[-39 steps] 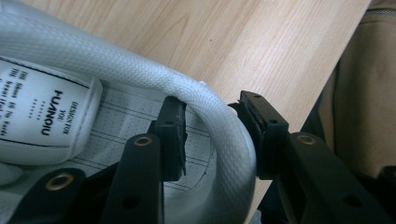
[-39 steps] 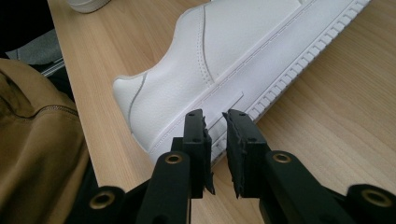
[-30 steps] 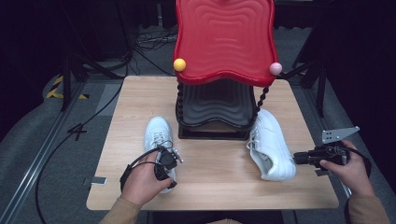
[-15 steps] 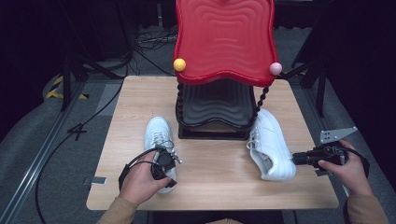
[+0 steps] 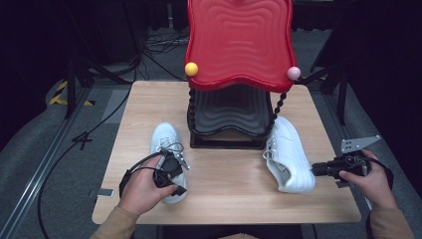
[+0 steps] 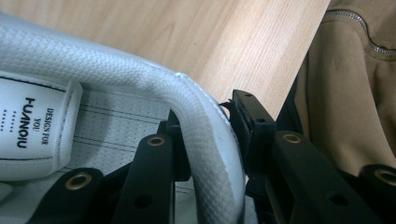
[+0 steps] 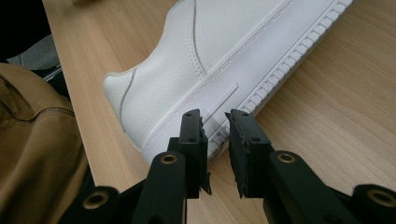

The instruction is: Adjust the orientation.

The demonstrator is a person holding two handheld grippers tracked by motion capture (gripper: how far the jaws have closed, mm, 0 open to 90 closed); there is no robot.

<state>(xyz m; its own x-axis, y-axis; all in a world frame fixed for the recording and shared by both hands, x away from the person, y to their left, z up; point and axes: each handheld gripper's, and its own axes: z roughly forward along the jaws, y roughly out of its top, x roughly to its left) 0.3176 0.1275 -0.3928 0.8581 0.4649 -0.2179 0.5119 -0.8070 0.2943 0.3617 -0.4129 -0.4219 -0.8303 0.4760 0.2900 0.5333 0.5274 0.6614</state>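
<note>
Two white sneakers lie on the wooden table [image 5: 224,199], one on each side of a rack. My left gripper [image 5: 169,172] is at the heel of the left sneaker [image 5: 164,137]. Its jaws have just been closing and are shut on the padded heel collar [image 6: 205,130], one jaw inside the shoe and one outside; the left gripper [image 6: 208,116] pinches the collar from above. My right gripper [image 5: 316,170] lies level at the heel end of the right sneaker [image 5: 288,154]. The right gripper [image 7: 217,119] is open a narrow gap, with its tips just short of the ribbed sole [image 7: 280,65].
A rack with a red wavy top shelf [image 5: 239,40] and a black lower tier [image 5: 229,114] stands at the table's middle back, with a yellow ball [image 5: 191,68] and a pink ball [image 5: 293,73] at its corners. Cables and stands lie on the floor behind.
My left gripper's jaws have closed onto the left sneaker's heel collar and the hand has risen slightly. The right hand and the right sneaker have not moved.
</note>
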